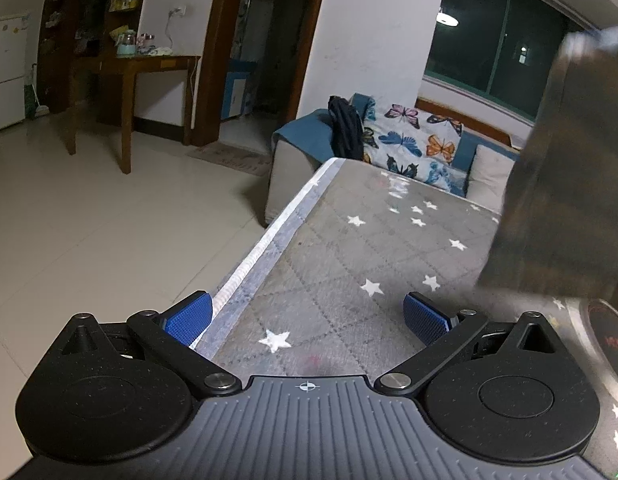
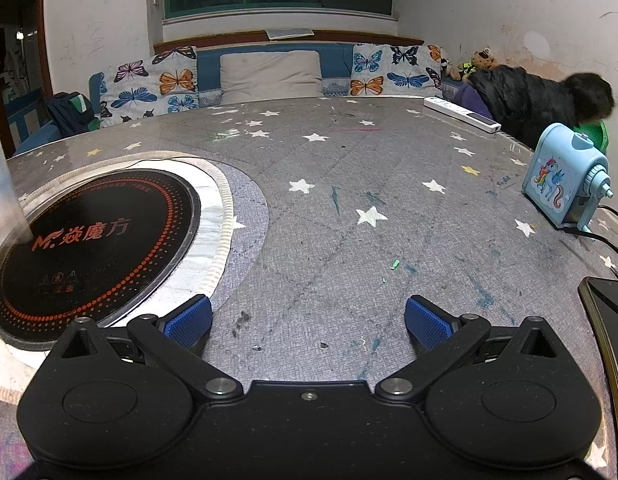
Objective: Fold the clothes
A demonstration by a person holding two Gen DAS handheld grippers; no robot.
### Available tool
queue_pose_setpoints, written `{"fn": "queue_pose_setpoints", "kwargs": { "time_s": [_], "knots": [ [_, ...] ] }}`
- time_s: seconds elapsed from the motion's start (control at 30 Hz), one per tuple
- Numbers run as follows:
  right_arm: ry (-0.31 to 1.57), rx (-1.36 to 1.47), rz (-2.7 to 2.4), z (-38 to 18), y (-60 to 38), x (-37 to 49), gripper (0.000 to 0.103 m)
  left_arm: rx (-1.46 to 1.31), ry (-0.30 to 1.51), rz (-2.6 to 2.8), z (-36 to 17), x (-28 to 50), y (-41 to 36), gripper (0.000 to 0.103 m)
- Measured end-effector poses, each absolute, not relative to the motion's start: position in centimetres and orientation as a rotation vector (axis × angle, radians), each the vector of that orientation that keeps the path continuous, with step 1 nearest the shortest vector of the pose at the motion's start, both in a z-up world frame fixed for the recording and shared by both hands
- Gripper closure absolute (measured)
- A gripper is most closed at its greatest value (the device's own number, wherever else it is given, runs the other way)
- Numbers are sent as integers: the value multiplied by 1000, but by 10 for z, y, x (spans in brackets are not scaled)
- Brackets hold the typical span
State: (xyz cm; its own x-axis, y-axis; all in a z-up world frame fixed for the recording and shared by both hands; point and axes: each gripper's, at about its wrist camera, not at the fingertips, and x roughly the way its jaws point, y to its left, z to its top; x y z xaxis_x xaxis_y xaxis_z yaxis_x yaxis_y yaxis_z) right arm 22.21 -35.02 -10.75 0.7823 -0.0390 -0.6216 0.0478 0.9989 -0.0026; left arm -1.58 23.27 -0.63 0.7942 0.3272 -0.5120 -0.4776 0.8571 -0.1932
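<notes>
Both grippers spread wide, nothing between the blue ribbed pads. Left gripper (image 1: 307, 318) hovers over the table's left edge (image 1: 245, 268), one pad past the edge above the floor. Right gripper (image 2: 308, 322) sits low over the table (image 2: 349, 208) near its front edge, beside the inset induction hob (image 2: 97, 240).

Task item: no garment lies on the table. The only likely candidate is a dark, blurred, ribbed-looking fabric mass (image 1: 565, 184) hanging at the right of the left wrist view, above the table surface. It lies up and to the right of the left gripper, long axis roughly vertical. I cannot tell what holds it. In the right wrist view only a blurred streak at the far left edge may be the same thing; uncertain.

Judgement: left gripper is nearer; the next move calls for a rightward reach.

Table cover: grey quilted print with white stars, glossy overlay, scuffed. Hob: smooth black glass, round.
</notes>
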Motion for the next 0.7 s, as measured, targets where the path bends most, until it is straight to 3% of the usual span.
{"fn": "queue_pose_setpoints", "kwargs": {
  "time_s": [0.7],
  "knots": [
    [671, 14, -47, -107, -350, 222, 0, -271, 526, 356, -6, -13, 203, 0]
  ]
}}
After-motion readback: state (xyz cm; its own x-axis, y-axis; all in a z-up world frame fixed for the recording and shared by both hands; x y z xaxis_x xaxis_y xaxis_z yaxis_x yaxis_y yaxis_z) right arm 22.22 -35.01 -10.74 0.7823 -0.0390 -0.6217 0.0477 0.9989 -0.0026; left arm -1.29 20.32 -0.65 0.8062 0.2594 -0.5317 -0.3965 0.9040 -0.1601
